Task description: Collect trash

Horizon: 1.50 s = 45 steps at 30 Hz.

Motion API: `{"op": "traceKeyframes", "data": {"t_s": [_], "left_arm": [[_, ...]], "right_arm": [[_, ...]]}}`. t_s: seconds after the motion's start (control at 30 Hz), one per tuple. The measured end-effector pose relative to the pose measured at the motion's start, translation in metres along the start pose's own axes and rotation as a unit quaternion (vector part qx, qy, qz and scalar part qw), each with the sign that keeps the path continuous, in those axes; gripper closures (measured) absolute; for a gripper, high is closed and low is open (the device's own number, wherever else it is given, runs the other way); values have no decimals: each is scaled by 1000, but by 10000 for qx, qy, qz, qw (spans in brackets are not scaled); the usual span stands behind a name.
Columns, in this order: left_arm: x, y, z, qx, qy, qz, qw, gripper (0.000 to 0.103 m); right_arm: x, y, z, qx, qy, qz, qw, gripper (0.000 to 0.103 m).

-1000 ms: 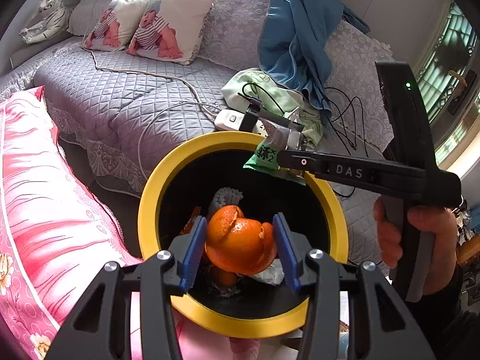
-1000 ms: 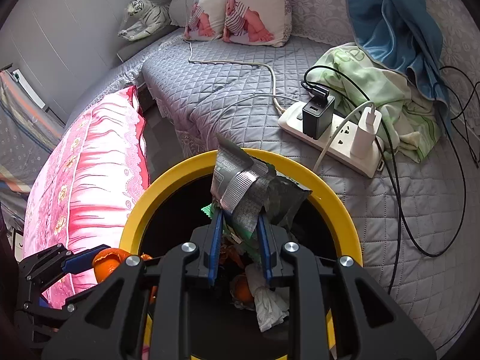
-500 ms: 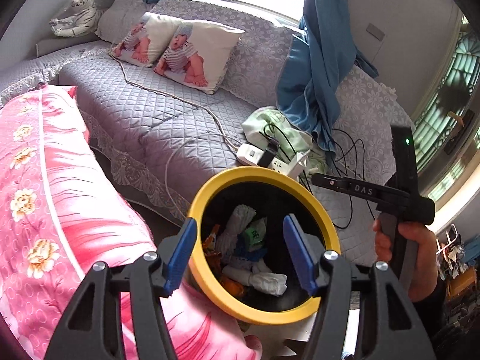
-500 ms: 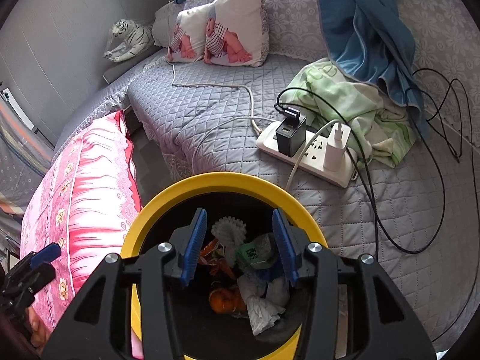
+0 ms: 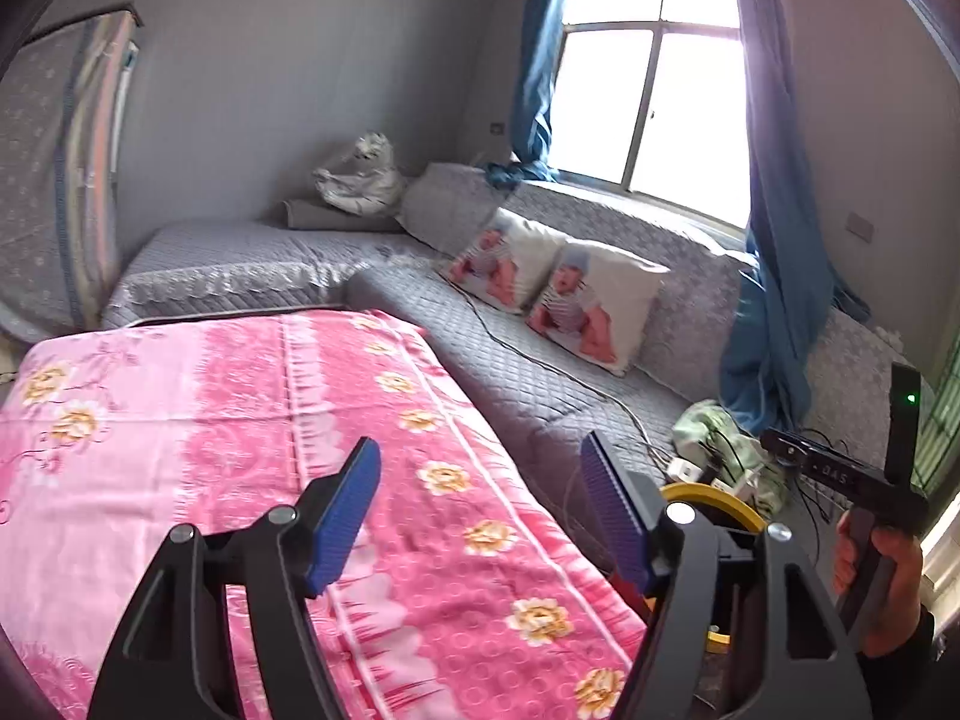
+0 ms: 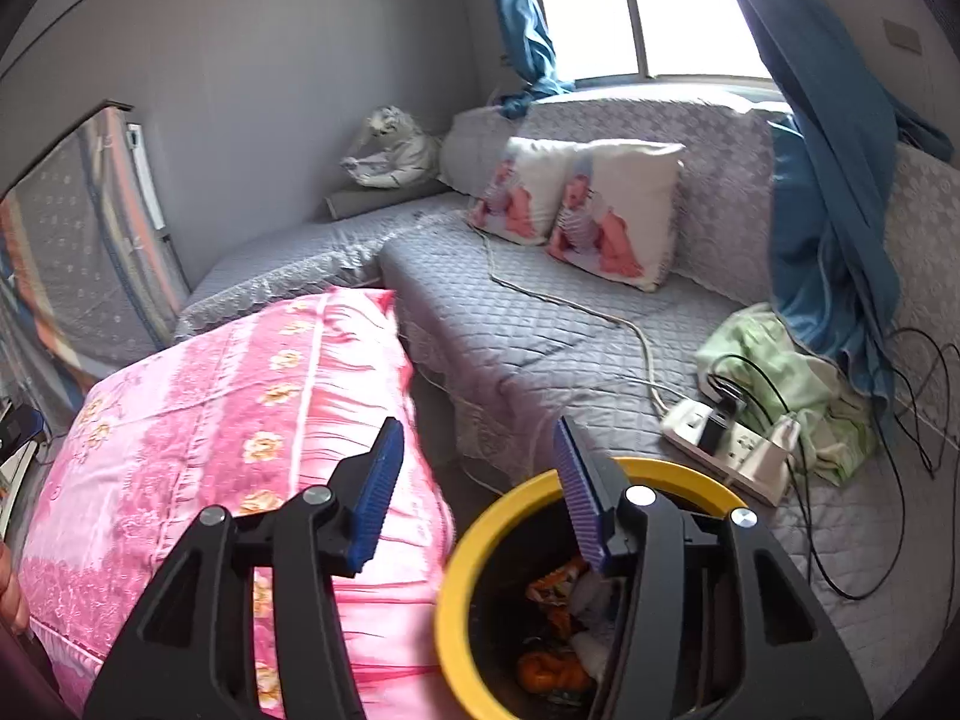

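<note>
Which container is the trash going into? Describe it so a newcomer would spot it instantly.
Start at the grey quilted sofa and drop to the gap between it and the pink blanket. The bin stands there, black inside with orange peel at the bottom. Its bright yellow round rim is the only one around.

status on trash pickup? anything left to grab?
Done: orange peel and other scraps lie in the yellow-rimmed bin. In hand: nothing. The left gripper and right gripper are both open and empty, pointing across the pink blanket. Left: no loose trash shows on the blanket or grey sofa; the floor is mostly hidden.
</note>
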<state>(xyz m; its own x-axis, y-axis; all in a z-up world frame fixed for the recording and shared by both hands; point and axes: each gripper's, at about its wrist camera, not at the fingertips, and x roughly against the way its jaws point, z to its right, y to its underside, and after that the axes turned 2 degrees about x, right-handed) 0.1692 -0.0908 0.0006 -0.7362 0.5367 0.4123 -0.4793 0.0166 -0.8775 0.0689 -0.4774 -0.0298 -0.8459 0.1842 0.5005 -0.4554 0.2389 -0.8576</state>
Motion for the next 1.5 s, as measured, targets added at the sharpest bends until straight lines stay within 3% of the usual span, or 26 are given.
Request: {"op": "traceKeyframes", "data": {"t_s": [0.23,0.37,0.53,0.8,1.07,1.27,1.5], "left_arm": [[86,8,-45,178,-806,792,9934,10],[124,20,-48,14,-1344,1193,9837,8],[153,37,-48,-86,-1838,1331,9739,8],[176,62,-40,152,-2115,1389,9673,8],[178,89,-29,346,-2235,1214,9665,8],[177,94,-30,440,-2286,1165,9655,8],[170,96,-33,531,-2275,1059,9665,8]], "right_arm": [[34,2,-89,440,-540,758,9947,16],[54,12,-122,602,-586,1110,9903,8],[75,30,-155,794,-466,1334,9868,8],[91,61,-167,613,-395,1307,9887,8],[97,91,-177,567,-232,1227,9906,8],[105,105,-182,653,-70,1485,9867,8],[99,111,-182,584,-90,1325,9894,8]]}}
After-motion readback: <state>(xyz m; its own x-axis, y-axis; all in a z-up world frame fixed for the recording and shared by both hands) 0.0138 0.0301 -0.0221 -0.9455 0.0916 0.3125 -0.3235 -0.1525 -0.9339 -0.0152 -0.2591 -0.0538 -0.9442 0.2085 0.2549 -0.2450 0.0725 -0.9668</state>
